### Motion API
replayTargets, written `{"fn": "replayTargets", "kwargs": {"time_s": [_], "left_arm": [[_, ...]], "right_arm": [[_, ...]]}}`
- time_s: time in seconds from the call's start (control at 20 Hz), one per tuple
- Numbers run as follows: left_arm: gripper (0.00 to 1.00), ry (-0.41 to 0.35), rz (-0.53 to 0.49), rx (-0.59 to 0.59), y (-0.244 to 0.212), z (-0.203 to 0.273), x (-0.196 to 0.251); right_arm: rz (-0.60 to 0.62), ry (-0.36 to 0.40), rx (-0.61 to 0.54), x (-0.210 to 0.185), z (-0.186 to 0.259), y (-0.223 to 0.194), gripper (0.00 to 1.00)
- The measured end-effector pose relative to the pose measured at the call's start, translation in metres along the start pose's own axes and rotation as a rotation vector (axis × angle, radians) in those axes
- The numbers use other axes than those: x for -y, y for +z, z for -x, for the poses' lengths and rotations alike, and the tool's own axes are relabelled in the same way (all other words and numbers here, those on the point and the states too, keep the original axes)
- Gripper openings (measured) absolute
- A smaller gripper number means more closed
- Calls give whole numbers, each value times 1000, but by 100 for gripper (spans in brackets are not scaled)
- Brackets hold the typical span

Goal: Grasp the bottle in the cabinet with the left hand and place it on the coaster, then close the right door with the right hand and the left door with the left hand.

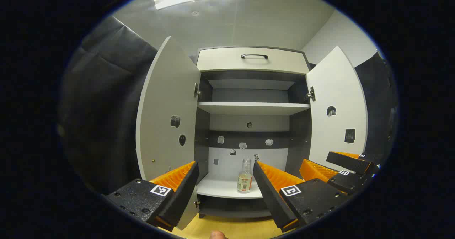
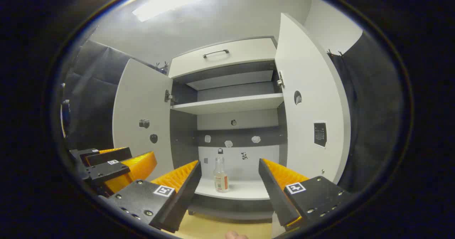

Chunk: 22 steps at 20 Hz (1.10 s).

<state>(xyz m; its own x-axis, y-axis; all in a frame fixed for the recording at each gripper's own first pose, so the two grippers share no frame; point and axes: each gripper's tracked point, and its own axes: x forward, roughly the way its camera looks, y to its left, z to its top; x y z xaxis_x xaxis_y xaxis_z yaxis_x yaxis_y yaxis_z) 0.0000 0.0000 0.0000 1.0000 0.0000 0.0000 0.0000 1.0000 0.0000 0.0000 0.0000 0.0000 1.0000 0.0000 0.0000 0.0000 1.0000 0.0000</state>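
On the lower shelf (image 1: pixel 220 188) of the open cabinet (image 1: pixel 252 59), there's your bottle (image 1: pixel 245 179), standing upright a little right of centre in the left gripper view, clear plastic with a label round its lower half and a small amount of pale liquid in it. Nothing touches it. You've got the left gripper (image 1: pixel 224 182) held out in front of the cabinet, its two fingers spread wide, and the bottle shows just inside the right-hand finger from this angle, still well back on the shelf. The right gripper (image 1: pixel 332 166) sits off to your right in that same view, near the foot of the right door (image 1: pixel 337 104); I cannot tell from here how far its fingers are parted.

Switch to the right gripper view and you're looking at the same cabinet from slightly further right: the right gripper's (image 2: pixel 229 180) fingers stand wide apart with nothing between them, and the bottle (image 2: pixel 220 176) appears in the gap, far off on the shelf. The left gripper (image 2: pixel 117 160) shows low at the left edge, beside the left door (image 2: pixel 142 114).

Both doors hang fully open, swung out to either side. Above the bottle there's an upper shelf (image 1: pixel 253 107), bare, and over that a drawer front with a dark handle (image 1: pixel 254 56). A strip of pale wooden floor (image 1: pixel 231 228) runs along the bottom, in front of the cabinet.
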Motion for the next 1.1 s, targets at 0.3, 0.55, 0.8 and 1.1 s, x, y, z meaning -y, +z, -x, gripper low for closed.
{"fn": "replayTargets", "kwargs": {"time_s": [0.3, 0.55, 0.8, 1.1], "left_arm": [[96, 16, 10, -14, -6, -2, 1], [96, 27, 24, -24, -9, -4, -1], [96, 19, 33, -34, -13, -7, 3], [96, 1, 28, -45, -17, -14, 8]], "right_arm": [[-2, -5, -3, 1, -5, 3, 98], [7, -22, 12, 5, -12, 4, 98], [5, -35, 14, 8, -12, 8, 98], [17, -50, 30, 13, -15, 8, 98]]}}
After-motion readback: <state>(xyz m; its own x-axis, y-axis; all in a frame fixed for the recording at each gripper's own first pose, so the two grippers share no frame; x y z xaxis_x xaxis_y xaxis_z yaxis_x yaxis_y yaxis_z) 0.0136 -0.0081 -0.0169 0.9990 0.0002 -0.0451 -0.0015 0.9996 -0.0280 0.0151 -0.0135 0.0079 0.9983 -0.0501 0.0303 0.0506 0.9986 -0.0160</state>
